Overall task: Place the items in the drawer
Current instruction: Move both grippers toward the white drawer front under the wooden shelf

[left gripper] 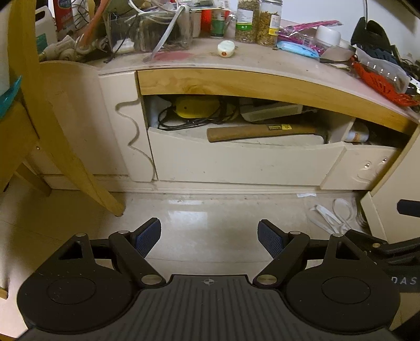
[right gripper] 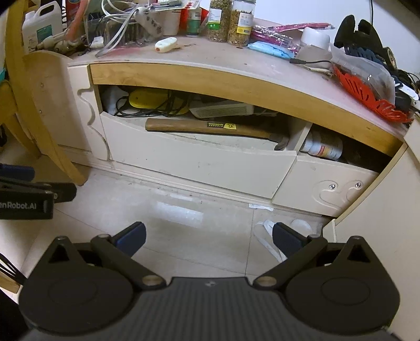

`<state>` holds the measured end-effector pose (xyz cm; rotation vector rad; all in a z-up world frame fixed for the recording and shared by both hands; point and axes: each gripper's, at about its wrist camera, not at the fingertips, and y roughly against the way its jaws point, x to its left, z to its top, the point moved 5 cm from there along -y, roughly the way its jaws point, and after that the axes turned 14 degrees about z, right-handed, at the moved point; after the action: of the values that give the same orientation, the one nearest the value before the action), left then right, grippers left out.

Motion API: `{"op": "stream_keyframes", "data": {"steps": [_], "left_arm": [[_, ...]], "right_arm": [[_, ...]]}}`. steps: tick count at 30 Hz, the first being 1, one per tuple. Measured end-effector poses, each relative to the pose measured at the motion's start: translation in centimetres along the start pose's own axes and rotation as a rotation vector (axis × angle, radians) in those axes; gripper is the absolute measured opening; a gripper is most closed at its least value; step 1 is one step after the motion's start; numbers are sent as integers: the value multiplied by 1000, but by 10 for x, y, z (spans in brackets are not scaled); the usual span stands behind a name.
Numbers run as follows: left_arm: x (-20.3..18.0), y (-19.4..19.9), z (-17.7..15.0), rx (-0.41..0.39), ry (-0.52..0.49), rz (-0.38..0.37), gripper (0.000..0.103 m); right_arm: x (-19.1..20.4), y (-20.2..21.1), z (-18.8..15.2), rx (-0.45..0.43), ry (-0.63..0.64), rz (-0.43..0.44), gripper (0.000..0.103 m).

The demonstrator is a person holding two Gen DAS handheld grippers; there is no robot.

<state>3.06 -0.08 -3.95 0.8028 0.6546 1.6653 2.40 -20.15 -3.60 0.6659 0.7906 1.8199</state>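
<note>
A cream drawer point(left gripper: 236, 162) stands pulled open under a cluttered counter; it also shows in the right wrist view point(right gripper: 199, 162). Inside lie a wooden-handled hammer point(left gripper: 262, 132) point(right gripper: 210, 127), a yellow device with black cables point(left gripper: 194, 107) point(right gripper: 149, 101) and a white box point(left gripper: 273, 111) point(right gripper: 223, 110). My left gripper point(left gripper: 209, 240) is open and empty, above the floor in front of the drawer. My right gripper point(right gripper: 209, 237) is open and empty, also back from the drawer. A small white bottle point(left gripper: 226, 48) point(right gripper: 165, 44) lies on the counter.
A second drawer point(right gripper: 328, 188) at the right is open with a bottle point(right gripper: 325, 149) inside. The counter holds jars point(left gripper: 258, 21), a red-orange strainer point(left gripper: 380, 86), a blue pack point(left gripper: 298, 49) and cables. A wooden chair leg point(left gripper: 65, 147) stands left. White straps point(left gripper: 330, 212) lie on the floor.
</note>
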Motion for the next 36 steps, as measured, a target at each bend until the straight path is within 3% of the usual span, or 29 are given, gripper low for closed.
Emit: {"op": "stream_keyframes", "data": {"steps": [10, 15, 36], "left_arm": [[4, 0, 0, 38, 11, -17, 81], [5, -2, 0, 18, 3, 10, 81], [5, -3, 3, 16, 11, 7, 81]], "right_arm": [[3, -1, 2, -5, 6, -7, 103], [1, 0, 2, -8, 3, -9, 103], [-11, -3, 6, -40, -59, -33, 103]]}}
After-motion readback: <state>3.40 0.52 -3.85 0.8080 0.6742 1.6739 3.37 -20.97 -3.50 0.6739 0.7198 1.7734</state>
